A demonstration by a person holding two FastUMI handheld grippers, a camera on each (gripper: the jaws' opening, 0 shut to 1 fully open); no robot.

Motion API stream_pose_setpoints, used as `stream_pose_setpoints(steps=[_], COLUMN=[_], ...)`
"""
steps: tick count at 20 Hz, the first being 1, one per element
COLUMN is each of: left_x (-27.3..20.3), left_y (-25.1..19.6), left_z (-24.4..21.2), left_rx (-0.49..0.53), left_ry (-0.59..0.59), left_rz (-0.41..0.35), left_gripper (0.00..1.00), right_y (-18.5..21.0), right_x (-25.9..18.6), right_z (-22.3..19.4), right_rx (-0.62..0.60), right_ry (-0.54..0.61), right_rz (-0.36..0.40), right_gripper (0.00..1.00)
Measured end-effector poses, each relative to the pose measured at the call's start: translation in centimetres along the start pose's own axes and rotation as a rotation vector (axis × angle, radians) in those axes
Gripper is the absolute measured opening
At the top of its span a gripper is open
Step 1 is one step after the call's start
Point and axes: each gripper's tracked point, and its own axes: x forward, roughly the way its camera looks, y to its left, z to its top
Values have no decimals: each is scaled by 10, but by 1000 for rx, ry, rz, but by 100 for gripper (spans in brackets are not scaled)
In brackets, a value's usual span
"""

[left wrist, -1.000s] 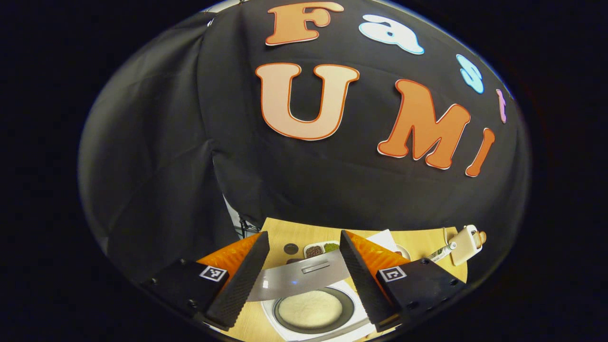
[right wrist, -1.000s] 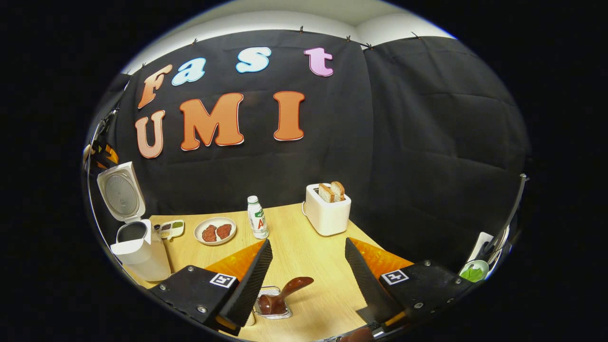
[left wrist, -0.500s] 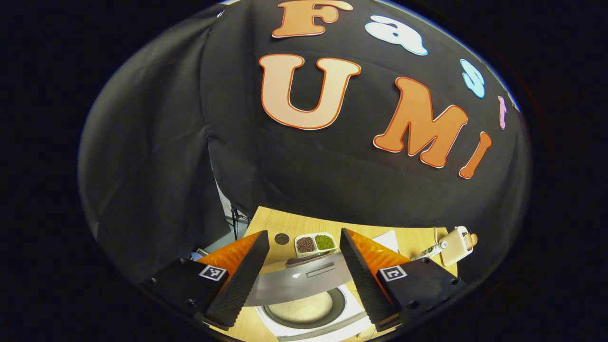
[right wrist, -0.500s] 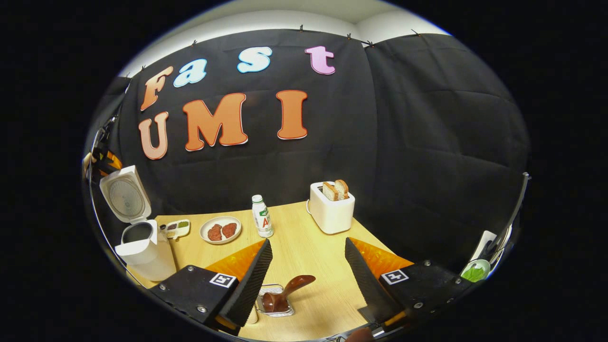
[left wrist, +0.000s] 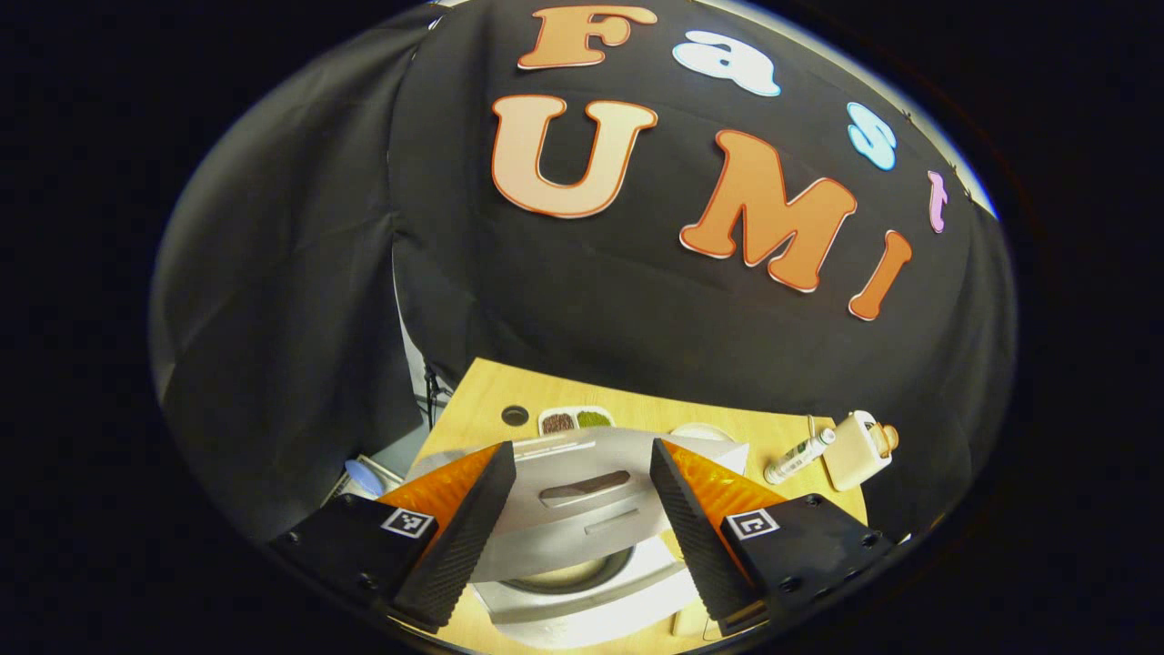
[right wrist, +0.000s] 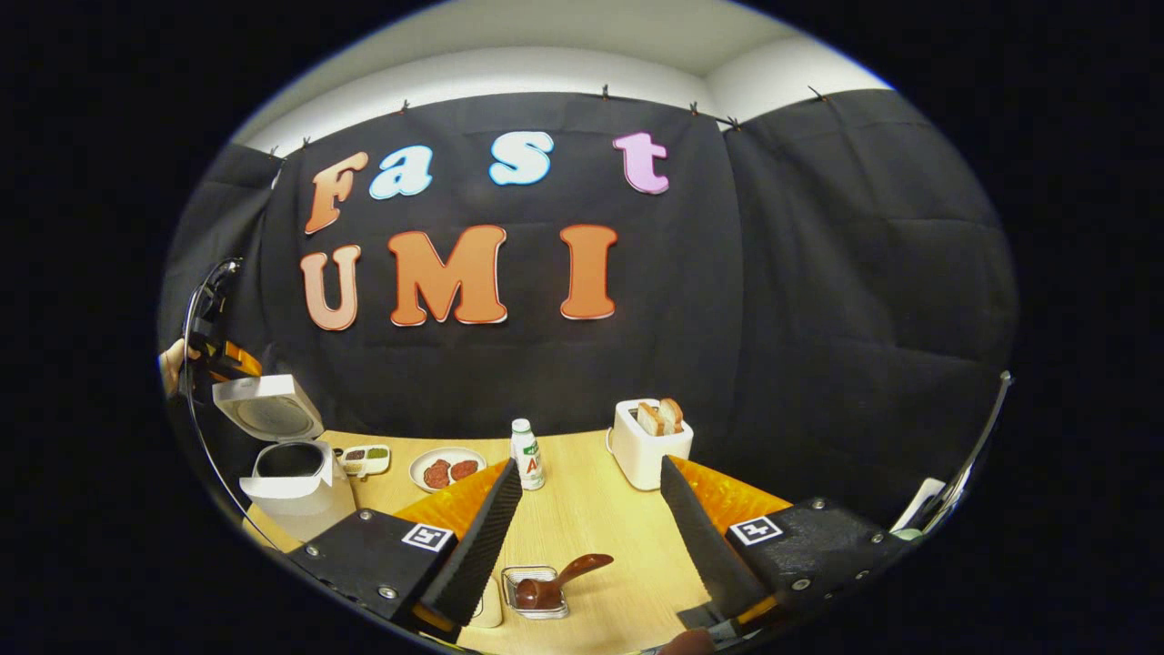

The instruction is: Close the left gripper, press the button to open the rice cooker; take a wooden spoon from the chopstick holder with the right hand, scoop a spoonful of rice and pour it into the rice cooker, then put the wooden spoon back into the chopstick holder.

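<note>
From where I stand, the left gripper hangs right above the rice cooker, its fingers spread wide with nothing between them. The cooker's lid stands partly raised between the fingers, and under it the inner pot shows pale rice. Past the lid, at twelve o'clock, sits a small divided dish of beans on the table; a bottle and a toaster lie out at two o'clock.

The right gripper hovers over the table with its fingers also wide and empty. Just below them, at six o'clock, the wooden spoon rests in the chopstick holder, its handle tilted toward two o'clock. At nine o'clock the rice cooker stands with its lid up; a plate sits at eleven o'clock.
</note>
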Motion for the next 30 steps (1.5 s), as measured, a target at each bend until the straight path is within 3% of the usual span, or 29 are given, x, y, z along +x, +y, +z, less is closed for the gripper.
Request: stream_pose_setpoints(steps=[7,14,19,29,30], left_x=[-9,-6,11,24,26], left_y=[1,-1,1,10,10], left_z=[-52,-96,-135,-165,-164], left_rx=[-16,50,104,89,96], left_ry=[-44,-69,-26,-5,-12], left_rz=[57,111,126,146,143], left_gripper=[100,100,100,100,100], right_y=[4,1,1,5,6], right_x=[-13,-8,-5,0,-1], right_z=[27,6,-4,-15,-15], right_rx=[-71,-65,-85,-97,-98], right_ry=[-59,-8,19,56,57], right_rz=[46,71,77,71,72], right_gripper=[96,96,96,96,100])
